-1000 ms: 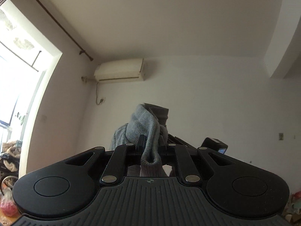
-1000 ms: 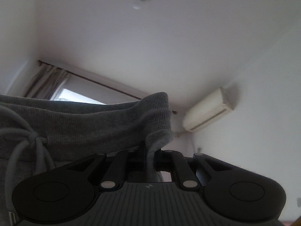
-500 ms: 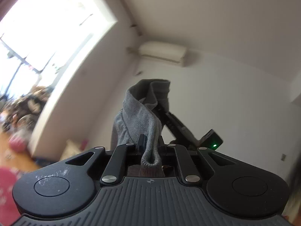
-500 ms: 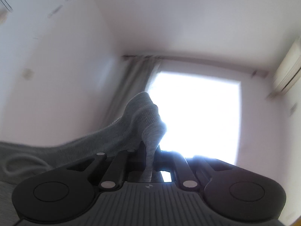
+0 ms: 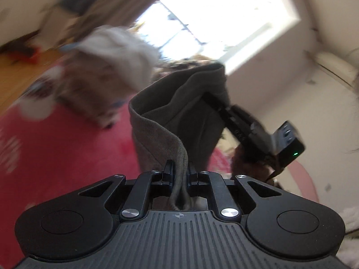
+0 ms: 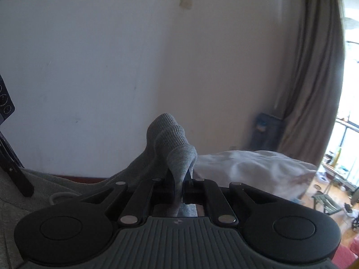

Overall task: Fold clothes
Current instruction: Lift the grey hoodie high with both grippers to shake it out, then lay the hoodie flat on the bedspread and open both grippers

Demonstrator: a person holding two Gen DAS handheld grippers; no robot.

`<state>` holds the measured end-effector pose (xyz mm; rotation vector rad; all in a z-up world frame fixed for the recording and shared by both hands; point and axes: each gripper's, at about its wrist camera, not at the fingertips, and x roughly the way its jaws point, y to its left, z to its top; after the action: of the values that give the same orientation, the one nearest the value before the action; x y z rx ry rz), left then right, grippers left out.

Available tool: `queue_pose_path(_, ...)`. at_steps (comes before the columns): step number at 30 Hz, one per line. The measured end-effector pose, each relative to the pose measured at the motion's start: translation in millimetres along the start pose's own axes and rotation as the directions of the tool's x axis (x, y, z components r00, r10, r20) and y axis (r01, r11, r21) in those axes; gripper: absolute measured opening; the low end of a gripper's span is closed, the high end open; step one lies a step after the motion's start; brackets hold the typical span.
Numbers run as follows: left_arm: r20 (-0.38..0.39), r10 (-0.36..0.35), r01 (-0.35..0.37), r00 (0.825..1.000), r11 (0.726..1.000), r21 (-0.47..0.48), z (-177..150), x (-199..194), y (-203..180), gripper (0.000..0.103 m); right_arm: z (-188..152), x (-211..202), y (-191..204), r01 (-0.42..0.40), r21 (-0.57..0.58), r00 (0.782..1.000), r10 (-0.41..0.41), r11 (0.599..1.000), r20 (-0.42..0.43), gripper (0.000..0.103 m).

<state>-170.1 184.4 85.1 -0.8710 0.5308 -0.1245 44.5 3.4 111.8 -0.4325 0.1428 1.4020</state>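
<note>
The grey garment (image 5: 179, 121) is hanging between the 2 grippers: left gripper (image 5: 180, 170) and right gripper (image 6: 179, 179) are each pinching its ribbed waistband with closed fingers (thin bites). A jerk risks pulling fabric free, dropping it crooked onto the red mat (image 5: 67, 152).

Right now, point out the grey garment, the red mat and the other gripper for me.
grey garment (image 5: 170, 121), left wrist view, ribbed waistband above the fingers.
red mat (image 5: 67, 152), left wrist view, bare patch left of the garment.
right gripper (image 5: 213, 99), left wrist view, tip clamped on cloth.
</note>
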Motion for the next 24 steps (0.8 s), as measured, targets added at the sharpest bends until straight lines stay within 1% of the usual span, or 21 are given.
queue_pose_path(2,0.006,0.067,-0.066,0.998,0.994,-0.086,-9,-18,35,0.009,-1,43,7,-0.046,-0.021,0.998,0.045,0.999,-0.039,0.007)
queue_pose_path(4,0.017,0.133,-0.129,0.991,0.978,-0.163,-14,-31,65,0.009,-5,82,20,-0.063,-0.051,0.996,0.060,0.997,-0.064,0.007)
queue_pose_path(5,0.030,0.162,-0.153,0.986,0.970,-0.189,-13,-36,77,0.009,-12,104,31,-0.071,-0.033,0.995,0.068,0.997,-0.080,0.007)
queue_pose_path(7,0.049,0.219,-0.202,0.975,0.952,-0.229,-10,-46,101,0.009,-17,147,47,-0.102,0.024,0.984,0.105,0.994,-0.145,0.007)
queue_pose_path(8,0.047,0.253,-0.236,0.966,0.944,-0.230,-8,-46,113,0.009,-29,166,58,-0.099,0.007,0.976,0.098,0.995,-0.196,0.011)
queue_pose_path(9,0.034,0.290,-0.276,0.956,0.935,-0.221,-7,-46,124,0.009,-41,184,68,-0.096,-0.009,0.965,0.091,0.995,-0.246,0.012)
queue_pose_path(10,0.010,0.330,-0.321,0.944,0.925,-0.205,-7,-46,136,0.009,-52,202,78,-0.094,-0.026,0.952,0.082,0.995,-0.294,0.022)
queue_pose_path(11,-0.021,0.363,-0.360,0.932,0.915,-0.184,-8,-42,148,0.010,-66,214,85,-0.085,-0.045,0.941,0.065,0.995,-0.333,0.029)
queue_pose_path(12,-0.055,0.391,-0.395,0.919,0.905,-0.159,-9,-36,160,0.012,-78,225,91,-0.075,-0.063,0.929,0.047,0.995,-0.367,0.031)
queue_pose_path(13,-0.087,0.424,-0.432,0.902,0.892,-0.136,-11,-31,170,0.013,-80,223,91,-0.057,-0.067,0.932,0.029,0.996,-0.360,0.037)
queue_pose_path(14,-0.110,0.450,-0.462,0.886,0.878,-0.123,-12,-29,178,0.015,-83,222,90,-0.039,-0.067,0.936,0.013,0.997,-0.352,0.046)
queue_pose_path(15,-0.127,0.469,-0.482,0.874,0.868,-0.117,-12,-29,185,0.017,-81,220,77,-0.026,-0.035,0.944,0.013,0.999,-0.329,0.051)
queue_pose_path(16,-0.131,0.481,-0.495,0.867,0.861,-0.114,-11,-31,191,0.018,-80,219,64,-0.014,-0.004,0.952,0.012,1.000,-0.307,0.057)
queue_pose_path(18,-0.109,0.494,-0.504,0.863,0.856,-0.117,-6,-42,197,0.021,-75,210,40,0.003,0.058,0.961,0.013,0.998,-0.275,0.058)
queue_pose_path(19,-0.096,0.506,-0.515,0.857,0.849,-0.121,-2,-48,200,0.021,-69,200,32,0.004,0.084,0.964,0.019,0.996,-0.264,0.058)
queue_pose_path(20,-0.083,0.518,-0.524,0.851,0.841,-0.132,4,-54,202,0.022,-64,184,24,-0.001,0.114,0.968,0.030,0.993,-0.248,0.058)
queue_pose_path(22,-0.049,0.523,-0.524,0.851,0.841,-0.132,20,-59,198,0.022,-57,146,5,-0.003,0.169,0.974,0.041,0.986,-0.223,0.058)
queue_pose_path(24,-0.012,0.517,-0.516,0.856,0.850,-0.105,39,-58,190,0.023,-56,97,-18,0.049,0.223,0.977,0.000,0.974,-0.215,0.058)
